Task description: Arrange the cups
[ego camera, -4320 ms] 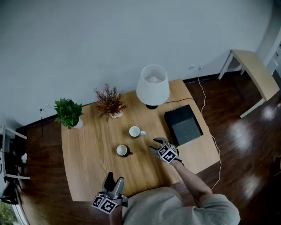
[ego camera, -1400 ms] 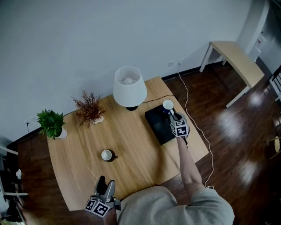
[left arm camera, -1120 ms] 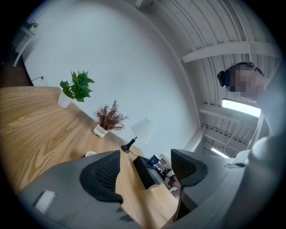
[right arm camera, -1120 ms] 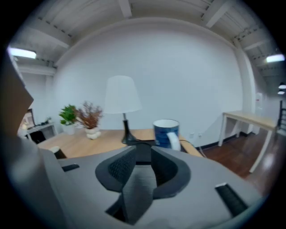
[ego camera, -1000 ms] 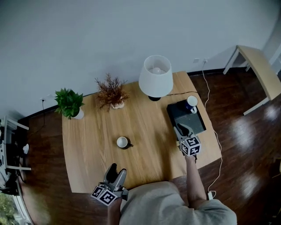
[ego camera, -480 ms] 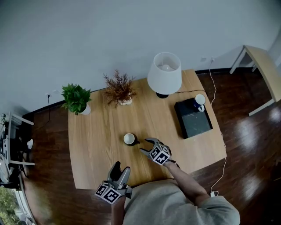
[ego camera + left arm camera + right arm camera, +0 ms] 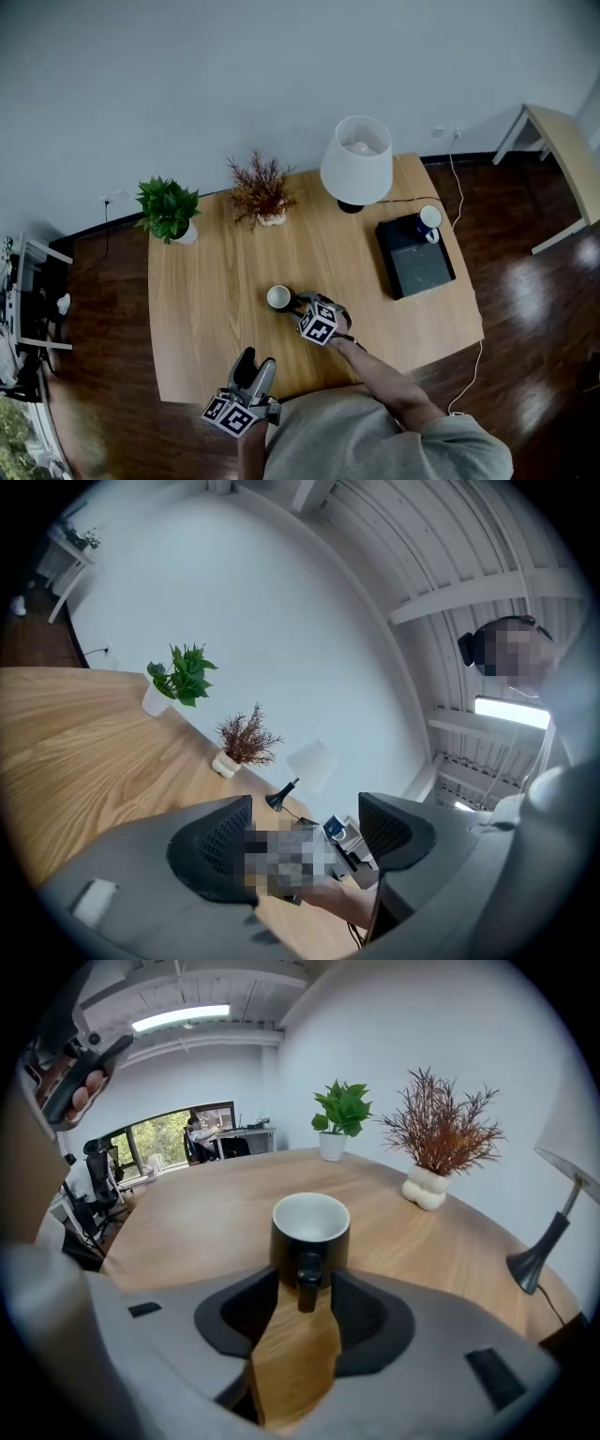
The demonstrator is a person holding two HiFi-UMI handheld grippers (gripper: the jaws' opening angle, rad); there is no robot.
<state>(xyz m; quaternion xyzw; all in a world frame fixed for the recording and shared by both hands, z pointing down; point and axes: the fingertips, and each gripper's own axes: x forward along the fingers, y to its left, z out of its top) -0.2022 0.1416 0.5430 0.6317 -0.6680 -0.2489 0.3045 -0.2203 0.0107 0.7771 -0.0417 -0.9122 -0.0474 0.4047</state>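
A black mug point(image 7: 277, 297) with a white inside stands upright near the middle of the wooden table point(image 7: 206, 281). My right gripper point(image 7: 294, 307) reaches it from the right. In the right gripper view the mug point(image 7: 310, 1230) has its handle between the jaws; the right gripper point(image 7: 305, 1290) is closing and gaps still show on both sides of the handle. A second, white-rimmed mug point(image 7: 429, 217) stands on the black box point(image 7: 419, 265) at the table's right. My left gripper point(image 7: 251, 361) hovers at the near table edge, open and empty point(image 7: 305, 829).
A white lamp point(image 7: 356, 159) stands at the back right, its cord running off the table. A dried plant point(image 7: 261, 190) and a green potted plant point(image 7: 169, 208) line the far edge. A second wooden table point(image 7: 562, 155) stands at the far right on the dark floor.
My right gripper left the white-rimmed mug on the black box, swung left across the table and came down at the black mug's handle. The left gripper stayed put.
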